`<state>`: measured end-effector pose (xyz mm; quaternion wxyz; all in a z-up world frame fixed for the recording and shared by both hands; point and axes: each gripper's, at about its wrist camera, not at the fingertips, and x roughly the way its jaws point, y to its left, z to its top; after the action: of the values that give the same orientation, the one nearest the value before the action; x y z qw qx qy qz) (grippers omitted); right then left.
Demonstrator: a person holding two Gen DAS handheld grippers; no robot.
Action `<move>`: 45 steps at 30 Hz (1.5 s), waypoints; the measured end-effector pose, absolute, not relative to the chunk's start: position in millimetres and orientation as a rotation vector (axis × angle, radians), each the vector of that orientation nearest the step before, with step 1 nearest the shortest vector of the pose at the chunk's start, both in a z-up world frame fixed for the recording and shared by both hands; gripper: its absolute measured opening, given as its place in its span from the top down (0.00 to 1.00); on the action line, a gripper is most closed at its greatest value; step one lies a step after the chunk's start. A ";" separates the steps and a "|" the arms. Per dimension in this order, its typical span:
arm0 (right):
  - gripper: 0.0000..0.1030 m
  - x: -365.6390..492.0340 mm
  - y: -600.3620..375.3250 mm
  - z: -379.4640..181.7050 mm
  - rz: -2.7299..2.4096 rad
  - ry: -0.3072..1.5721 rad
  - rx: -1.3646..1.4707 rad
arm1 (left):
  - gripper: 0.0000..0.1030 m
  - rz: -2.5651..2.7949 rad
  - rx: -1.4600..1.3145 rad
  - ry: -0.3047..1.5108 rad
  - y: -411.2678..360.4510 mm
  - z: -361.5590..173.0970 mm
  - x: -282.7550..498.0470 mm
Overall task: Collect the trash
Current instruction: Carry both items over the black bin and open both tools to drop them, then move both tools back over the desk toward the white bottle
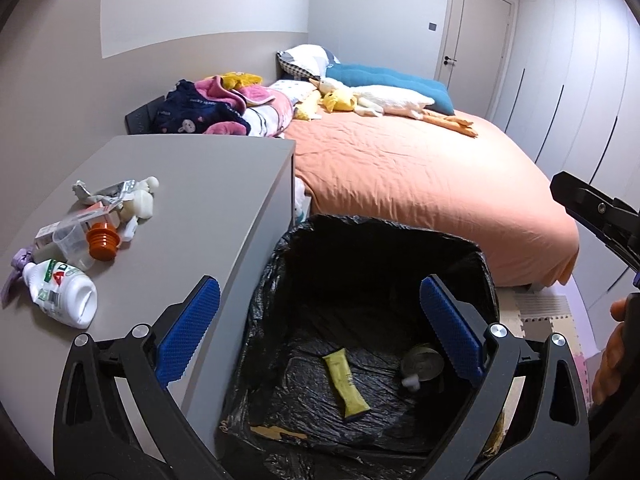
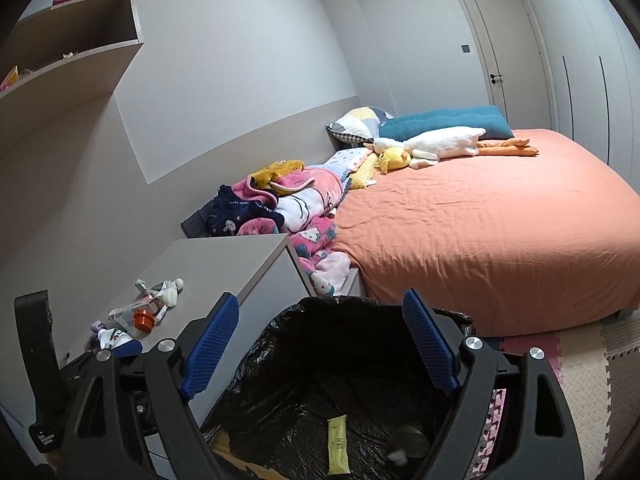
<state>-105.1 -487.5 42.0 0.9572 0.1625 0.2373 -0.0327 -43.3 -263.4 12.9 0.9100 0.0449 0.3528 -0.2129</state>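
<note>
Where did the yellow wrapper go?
The yellow wrapper lies at the bottom of the black-lined trash bin, left of a metal can, in both wrist views.

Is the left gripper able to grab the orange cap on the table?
Probably yes. The left gripper is open and empty above the bin, and the orange cap sits on the table with its near side bare, though a clear cup touches it.

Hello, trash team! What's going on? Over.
Left tool and right tool open, empty, over the bin. Yellow wrapper inside. Bottle on the cabinet. Nothing blocking.
</note>
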 end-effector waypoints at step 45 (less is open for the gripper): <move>0.15 -19.6 -336.7 34.8 0.193 0.601 0.167 | 0.06 -0.152 -0.065 0.729 -108.8 14.8 -14.3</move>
<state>-19.6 -336.7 34.8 0.9472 0.0821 0.2951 0.0950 -14.3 -108.8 14.8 0.9309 -0.0318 0.3563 -0.0743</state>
